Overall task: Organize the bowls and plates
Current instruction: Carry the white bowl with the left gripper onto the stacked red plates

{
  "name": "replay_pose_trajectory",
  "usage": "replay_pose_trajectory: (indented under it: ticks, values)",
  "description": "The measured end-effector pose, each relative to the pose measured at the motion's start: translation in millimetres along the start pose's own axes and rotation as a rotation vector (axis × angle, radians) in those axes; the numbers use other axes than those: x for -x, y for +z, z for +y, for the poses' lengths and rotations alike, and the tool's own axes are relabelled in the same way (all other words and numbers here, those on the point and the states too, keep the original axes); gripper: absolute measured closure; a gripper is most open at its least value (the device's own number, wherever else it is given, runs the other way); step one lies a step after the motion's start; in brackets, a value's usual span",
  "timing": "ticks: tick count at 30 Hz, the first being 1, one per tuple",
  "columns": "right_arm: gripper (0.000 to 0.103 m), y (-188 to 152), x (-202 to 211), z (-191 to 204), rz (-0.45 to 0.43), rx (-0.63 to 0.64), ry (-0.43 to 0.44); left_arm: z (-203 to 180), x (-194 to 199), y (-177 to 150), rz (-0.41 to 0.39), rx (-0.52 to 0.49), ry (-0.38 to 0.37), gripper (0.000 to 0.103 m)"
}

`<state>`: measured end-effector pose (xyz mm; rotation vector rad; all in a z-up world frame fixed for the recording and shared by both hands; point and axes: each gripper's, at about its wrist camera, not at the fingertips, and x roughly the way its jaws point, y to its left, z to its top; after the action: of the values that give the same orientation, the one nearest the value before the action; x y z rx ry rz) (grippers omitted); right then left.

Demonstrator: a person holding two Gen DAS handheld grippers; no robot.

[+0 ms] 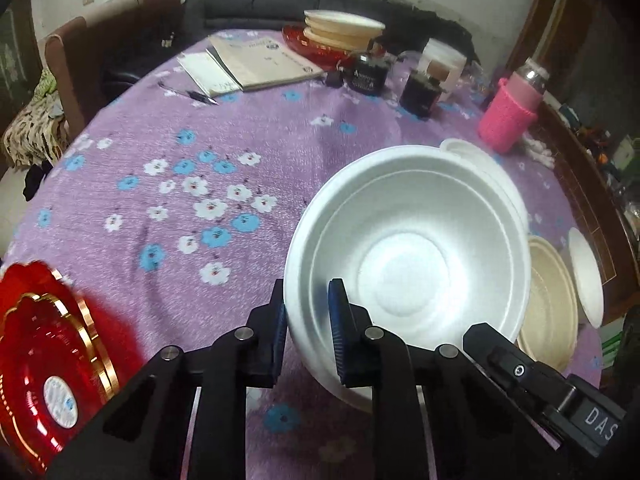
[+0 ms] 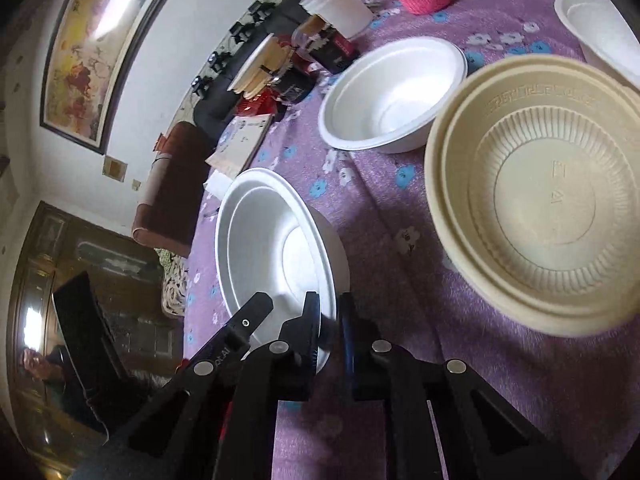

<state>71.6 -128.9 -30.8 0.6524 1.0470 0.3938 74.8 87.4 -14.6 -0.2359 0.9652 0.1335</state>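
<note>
While both hand-held grippers pinch one white bowl (image 1: 408, 248), seemingly, only the right view shows another white bowl (image 2: 394, 96).

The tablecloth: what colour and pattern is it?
Purple tablecloth with white and blue flowers; clearest in the left wrist view.

"DAS" in white on black gripper body (image 1: 600, 420), cut off at frame edge. Embossed marks on beige bowl (image 2: 536, 200) floor, print on booklet (image 1: 260, 60): unreadable.
</note>
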Motion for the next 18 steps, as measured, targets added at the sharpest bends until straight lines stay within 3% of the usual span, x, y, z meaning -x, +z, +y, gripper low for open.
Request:
replay_pose_trajectory:
  ticks: [9,18]
  values:
    - [0.095,-31,25,36,-0.017,0.139,0.061,34,65,-27,-0.14,0.053,0.017,0.088]
    - [0.095,-75,16,100,0.068,0.318,0.144,102,122,-65,-0.254,0.195,0.096,0.088]
